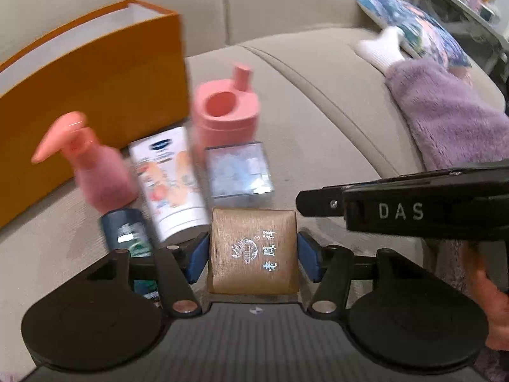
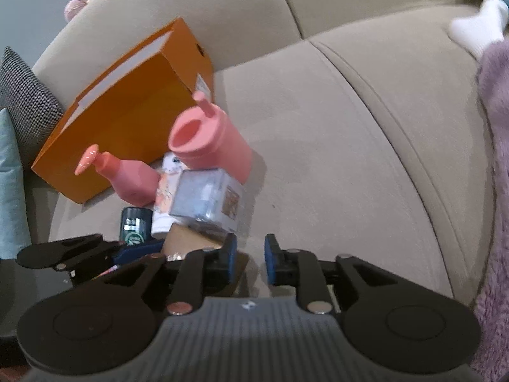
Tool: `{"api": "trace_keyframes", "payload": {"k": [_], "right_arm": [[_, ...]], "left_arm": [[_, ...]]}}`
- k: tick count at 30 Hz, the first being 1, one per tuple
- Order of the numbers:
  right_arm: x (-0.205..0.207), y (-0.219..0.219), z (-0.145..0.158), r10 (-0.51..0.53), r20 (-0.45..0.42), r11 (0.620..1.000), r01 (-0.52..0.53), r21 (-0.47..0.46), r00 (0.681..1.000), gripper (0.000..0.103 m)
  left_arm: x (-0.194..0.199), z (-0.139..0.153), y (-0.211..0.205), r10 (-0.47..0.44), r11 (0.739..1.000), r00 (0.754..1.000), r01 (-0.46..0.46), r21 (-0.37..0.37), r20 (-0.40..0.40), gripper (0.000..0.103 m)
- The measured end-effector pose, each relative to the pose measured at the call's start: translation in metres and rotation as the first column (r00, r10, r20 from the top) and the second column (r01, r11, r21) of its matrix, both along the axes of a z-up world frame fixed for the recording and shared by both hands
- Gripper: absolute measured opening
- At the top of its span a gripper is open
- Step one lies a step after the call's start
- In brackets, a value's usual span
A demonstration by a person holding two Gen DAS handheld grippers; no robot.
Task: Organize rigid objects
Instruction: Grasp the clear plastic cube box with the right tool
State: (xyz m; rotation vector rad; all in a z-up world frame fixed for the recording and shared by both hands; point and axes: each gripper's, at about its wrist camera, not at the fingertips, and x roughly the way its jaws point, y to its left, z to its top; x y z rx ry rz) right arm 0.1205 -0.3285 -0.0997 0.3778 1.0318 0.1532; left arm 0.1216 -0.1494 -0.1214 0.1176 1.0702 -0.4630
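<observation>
My left gripper (image 1: pixel 253 256) is shut on a brown gift box (image 1: pixel 252 251) with white Chinese lettering, its blue pads against both sides. Beyond it on the sofa lie a clear plastic box (image 1: pixel 238 170), a white lotion tube (image 1: pixel 170 184), a dark deodorant stick (image 1: pixel 128 232), a pink spray bottle (image 1: pixel 98 172) and a pink cup with a lid (image 1: pixel 226 114). An open orange box (image 1: pixel 92 92) stands behind them. My right gripper (image 2: pixel 250 262) is open and empty, just right of the pile; the clear box (image 2: pixel 203 203) and pink cup (image 2: pixel 210 140) lie ahead of it.
A purple fuzzy blanket (image 1: pixel 445 117) and a patterned cushion (image 1: pixel 413 22) lie on the right sofa seat. A white sock (image 2: pixel 477 28) shows at the top right. A grey checked cushion (image 2: pixel 25 102) sits left of the orange box (image 2: pixel 127 121).
</observation>
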Motion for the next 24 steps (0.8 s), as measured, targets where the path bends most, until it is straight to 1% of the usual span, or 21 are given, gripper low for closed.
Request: {"api": "trace_keyframes", "payload": {"k": [1, 2, 3, 6, 9, 13, 19, 24], "right_arm": [[0.002, 0.003, 0.001, 0.007, 0.006, 1.000, -0.007, 0.003, 1.000, 0.025], [0.004, 0.006, 0.002, 0.014, 0.012, 1.000, -0.014, 0.008, 1.000, 0.030], [0.007, 0.008, 0.004, 0.021, 0.016, 1.000, -0.021, 0.015, 1.000, 0.040], [0.016, 0.018, 0.007, 0.035, 0.024, 0.999, -0.036, 0.027, 0.999, 0.043], [0.028, 0.028, 0.011, 0.047, 0.020, 0.998, -0.048, 0.029, 0.999, 0.050], [0.049, 0.045, 0.010, 0.049, -0.014, 0.998, -0.050, -0.046, 0.999, 0.053], [0.068, 0.055, -0.002, 0.034, -0.063, 0.995, -0.040, -0.096, 0.997, 0.057], [0.074, 0.063, -0.009, 0.043, -0.083, 0.988, -0.054, -0.142, 0.996, 0.057]], "left_arm": [[-0.001, 0.004, 0.007, 0.017, 1.000, 1.000, -0.017, -0.018, -0.002, 0.068], [-0.002, 0.007, 0.012, 0.031, 0.999, 0.999, -0.032, -0.036, -0.004, 0.068], [-0.005, 0.012, 0.020, 0.052, 0.997, 0.999, -0.052, -0.055, -0.006, 0.068], [-0.009, 0.026, 0.038, 0.100, 0.992, 0.995, -0.098, -0.084, 0.022, 0.068], [-0.009, 0.039, 0.055, 0.151, 0.985, 0.987, -0.146, -0.097, 0.051, 0.068], [-0.005, 0.046, 0.073, 0.208, 0.975, 0.976, -0.201, -0.099, 0.067, 0.068], [0.002, 0.046, 0.090, 0.252, 0.964, 0.966, -0.245, -0.107, 0.064, 0.068], [0.003, 0.041, 0.101, 0.278, 0.956, 0.959, -0.270, -0.115, 0.053, 0.068]]}}
